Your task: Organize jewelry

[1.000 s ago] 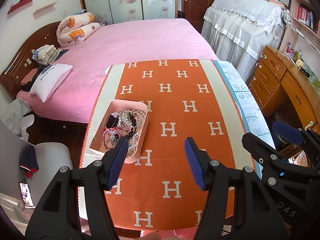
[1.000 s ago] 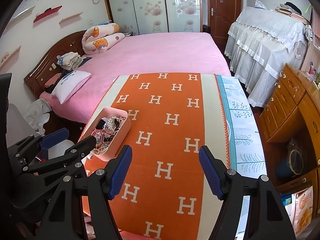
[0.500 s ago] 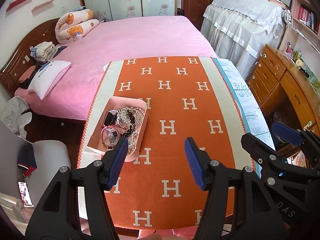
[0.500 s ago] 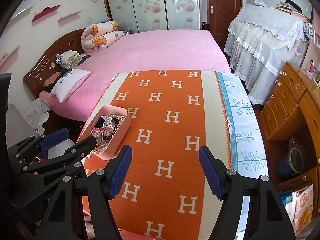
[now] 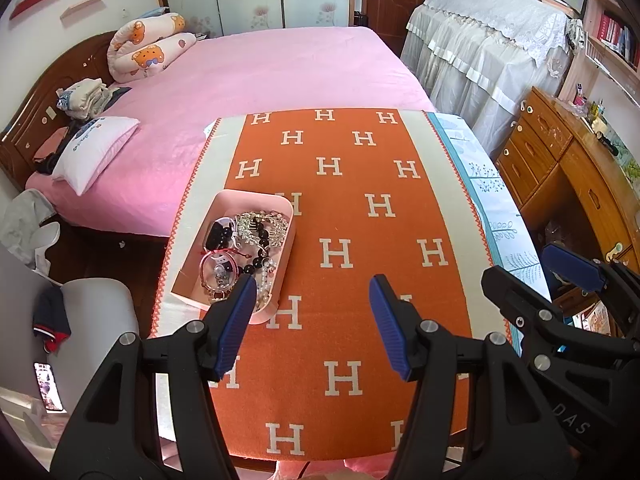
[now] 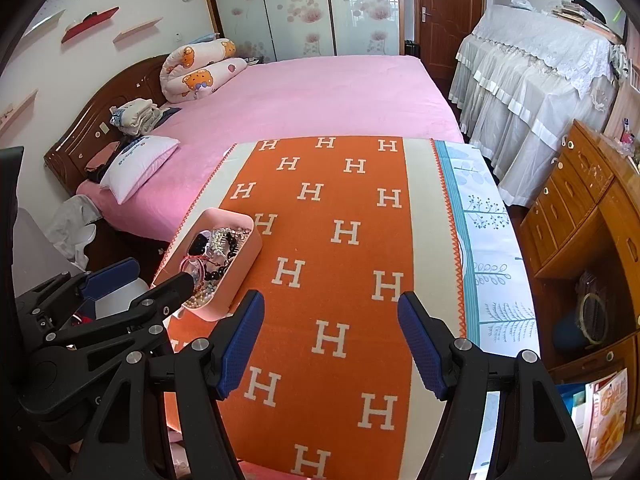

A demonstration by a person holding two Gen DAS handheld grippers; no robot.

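A pink tray [image 5: 224, 204] [image 6: 248, 256] sits on the left part of an orange cloth with white H letters [image 5: 344, 216] [image 6: 336, 264]. Inside it lies a tangle of jewelry [image 5: 244, 248] [image 6: 216, 256]: dark bead bracelets, a pearl string, silver pieces and a red cord bangle. My left gripper [image 5: 312, 320] hovers open over the cloth, its left finger in front of the tray's near corner, nothing between the blue pads. Further right, my right gripper [image 6: 332, 340] is open above bare cloth, also holding nothing. Each gripper shows at the other view's edge.
The cloth covers a table with a white-and-teal cover [image 6: 484, 240] along its right side. A pink bed [image 5: 260, 80] with pillows lies behind. A wooden dresser [image 5: 568, 168] stands at the right, a grey chair [image 5: 92, 312] at the left.
The left wrist view has shifted slightly, so the tray and cloth sit a little lower and nearer in frame. Both grippers keep the same opening.
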